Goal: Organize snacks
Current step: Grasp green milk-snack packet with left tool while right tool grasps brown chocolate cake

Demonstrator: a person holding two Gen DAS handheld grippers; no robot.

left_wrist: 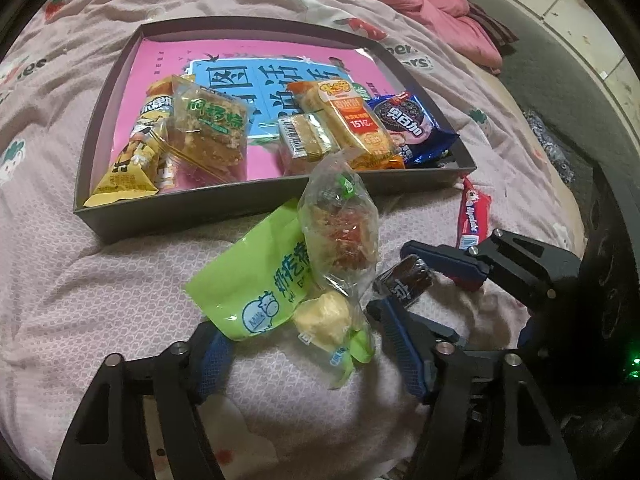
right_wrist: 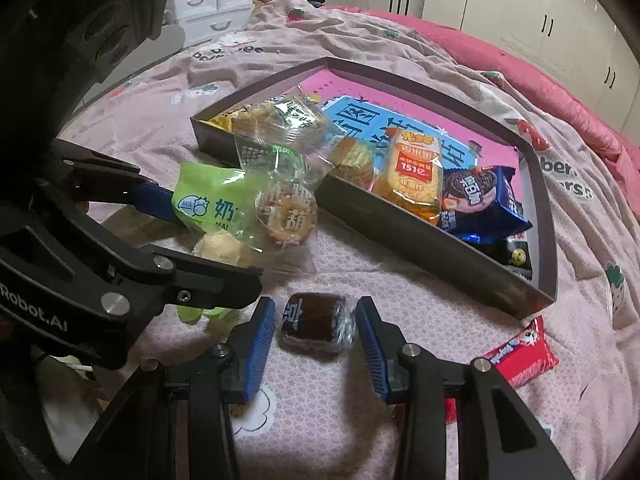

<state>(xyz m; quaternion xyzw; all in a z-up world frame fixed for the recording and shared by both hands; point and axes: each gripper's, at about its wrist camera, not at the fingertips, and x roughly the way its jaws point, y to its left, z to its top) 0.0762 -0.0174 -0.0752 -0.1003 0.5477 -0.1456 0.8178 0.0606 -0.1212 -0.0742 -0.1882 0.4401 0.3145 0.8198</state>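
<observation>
So the snack tidy-up looks a bit over halfway to me. The shallow grey box (left_wrist: 248, 196) on the pink strawberry bedspread (left_wrist: 100, 280) already has a bunch in it: a yellow triangular pack (left_wrist: 124, 176), a clear-wrapped crispy bar (left_wrist: 208, 132), an orange cracker pack (left_wrist: 352, 120) and a blue Oreo pack (left_wrist: 416, 128), all lying on a pink book cover (left_wrist: 160, 68) that lines the bottom. Still out on the bed: a green milk-candy bag (left_wrist: 260, 280) with a clear-wrapped reddish snack (left_wrist: 344, 232) leaning on top of it, a small dark brown wrapped cake (right_wrist: 314, 322), and a red Alpenliebe pack (right_wrist: 520, 356) just beside the box's near corner. The left gripper (left_wrist: 304, 344) is angled down at the green bag with its jaws wide apart on either side of the bag's lower end; I can't see the pads pressing it, so I'd call that not gripped yet. The right gripper (right_wrist: 316, 340) also points steeply down, its blue pads (right_wrist: 260, 340) sitting either side of the brown cake, very close, with slivers of gap showing, so it's bracketing it rather than squeezing. My guess is both close next and carry their things over to the box.
</observation>
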